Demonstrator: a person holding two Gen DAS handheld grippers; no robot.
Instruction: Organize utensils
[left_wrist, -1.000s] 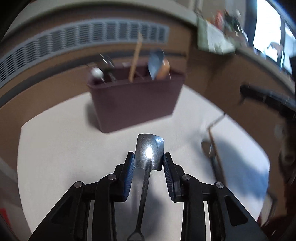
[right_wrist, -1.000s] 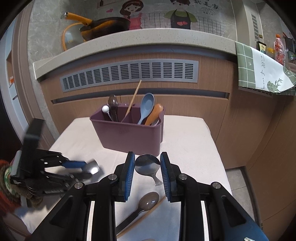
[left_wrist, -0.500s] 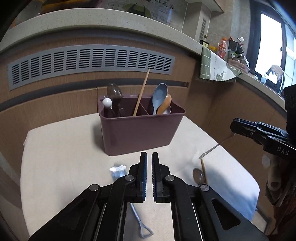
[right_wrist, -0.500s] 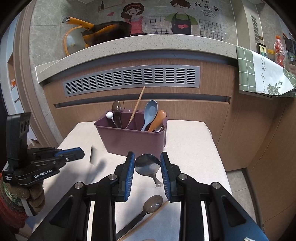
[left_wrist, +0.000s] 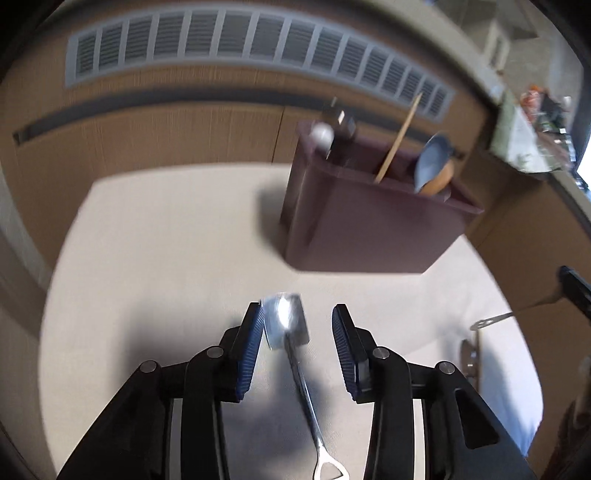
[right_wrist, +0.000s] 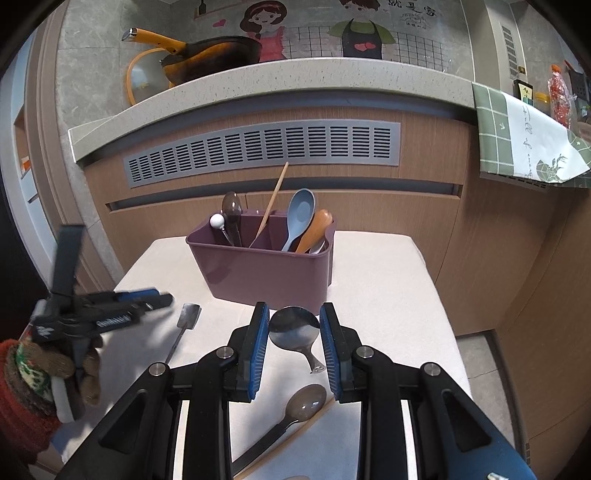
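A purple utensil caddy (right_wrist: 266, 271) stands on the white table (right_wrist: 384, 280), holding several spoons and a chopstick; it also shows in the left wrist view (left_wrist: 362, 229). My left gripper (left_wrist: 298, 328) is open over a small flat-headed metal spoon (left_wrist: 284, 325) that lies on the table between its fingers. That spoon also shows in the right wrist view (right_wrist: 186, 323), just ahead of the left gripper (right_wrist: 162, 299). My right gripper (right_wrist: 294, 334) is shut on a round metal spoon (right_wrist: 294, 328), held above the table in front of the caddy.
A dark-handled spoon (right_wrist: 295, 410) and a wooden chopstick (right_wrist: 295, 435) lie on the table under my right gripper. Wooden cabinets with a grey vent (right_wrist: 262, 151) stand behind the table. A green checked cloth (right_wrist: 524, 140) hangs at the right. The table's edges fall off left and right.
My left gripper was shut and raised half a second ago; now it is open and low over the flat-headed spoon. My right gripper keeps holding its round spoon in nearly the same place.
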